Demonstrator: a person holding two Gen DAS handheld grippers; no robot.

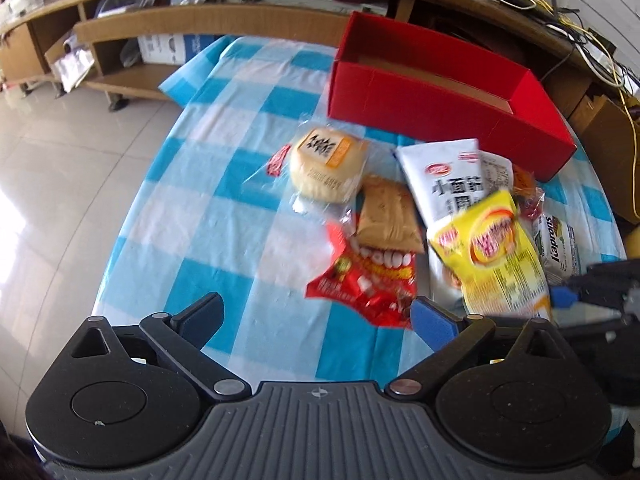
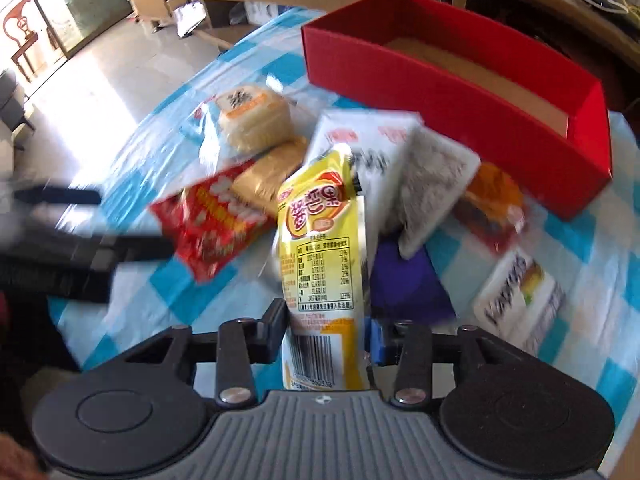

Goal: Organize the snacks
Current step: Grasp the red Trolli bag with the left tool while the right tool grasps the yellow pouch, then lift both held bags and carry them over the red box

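Observation:
My right gripper [image 2: 326, 334] is shut on a yellow snack packet [image 2: 320, 248] and holds it upright above the checked table; the packet also shows in the left wrist view [image 1: 492, 256], with the right gripper [image 1: 568, 298] at its lower right. My left gripper [image 1: 320, 312] is open and empty, just short of a red snack bag [image 1: 368, 284]. Beyond lie a round pastry in clear wrap [image 1: 328, 164], a brown biscuit pack [image 1: 388, 216], a white noodle bag [image 1: 444, 176] and a Kaprons wafer pack [image 1: 560, 248]. An open red box [image 1: 432, 108] stands behind them, nothing visible inside.
The blue and white checked tablecloth [image 1: 208, 216] covers the table; its left edge drops to a tiled floor [image 1: 52, 184]. A wooden shelf unit [image 1: 200, 20] with cables stands behind the box. An orange-red wrapped snack [image 2: 492, 208] lies by the box's right end.

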